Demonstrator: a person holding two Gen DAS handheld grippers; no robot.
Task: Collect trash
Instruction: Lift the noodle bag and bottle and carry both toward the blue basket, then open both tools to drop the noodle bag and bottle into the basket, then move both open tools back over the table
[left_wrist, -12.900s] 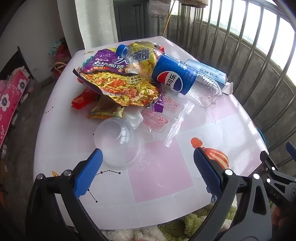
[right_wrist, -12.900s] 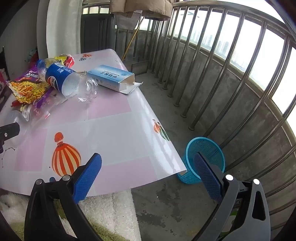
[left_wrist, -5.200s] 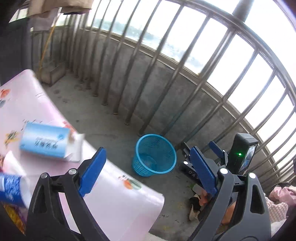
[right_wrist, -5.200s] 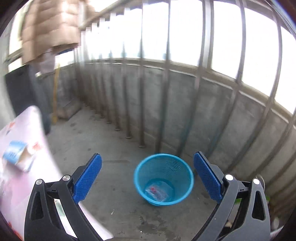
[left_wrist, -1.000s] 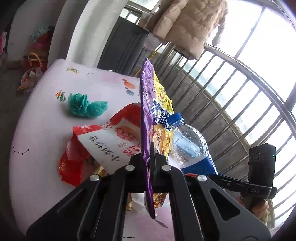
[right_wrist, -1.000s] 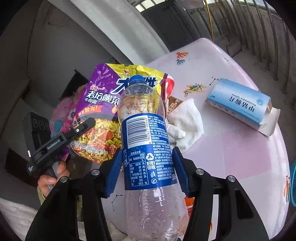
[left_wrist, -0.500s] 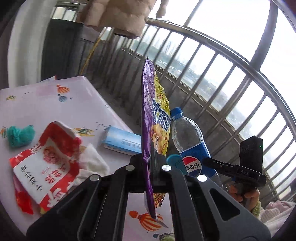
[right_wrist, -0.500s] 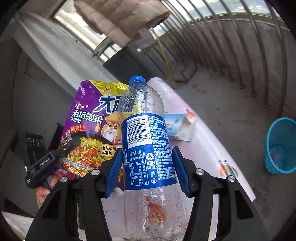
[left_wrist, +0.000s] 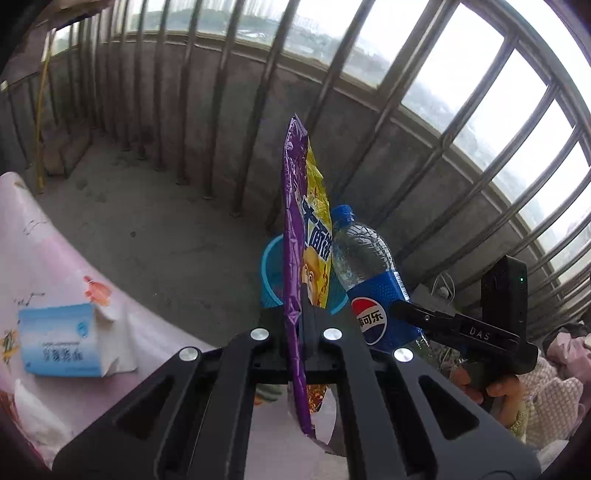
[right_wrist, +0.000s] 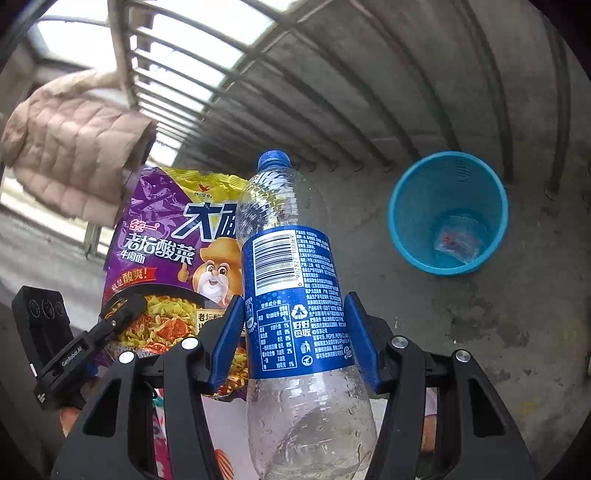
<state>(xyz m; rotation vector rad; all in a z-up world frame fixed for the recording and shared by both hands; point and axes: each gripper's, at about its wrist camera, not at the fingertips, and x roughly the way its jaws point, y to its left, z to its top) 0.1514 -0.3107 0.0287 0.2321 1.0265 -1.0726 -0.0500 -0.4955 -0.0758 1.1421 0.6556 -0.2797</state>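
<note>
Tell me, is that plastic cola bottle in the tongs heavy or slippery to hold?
Probably light: the bottle looks empty, clear above and below its blue label. Its round, smooth wall could slip or twist, though the right tongs clamp it across the label. Set down on its side, it would likely roll.

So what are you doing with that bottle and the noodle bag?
A person is clearing up trash with a gripper in each hand. The left gripper is shut on an empty purple instant-noodle packet, and the right gripper is clamped around an empty Pepsi bottle. Both are held over the balcony floor near the blue mesh wastebasket, which already has a clear wrapper inside. A blue carton lies on the table.
</note>
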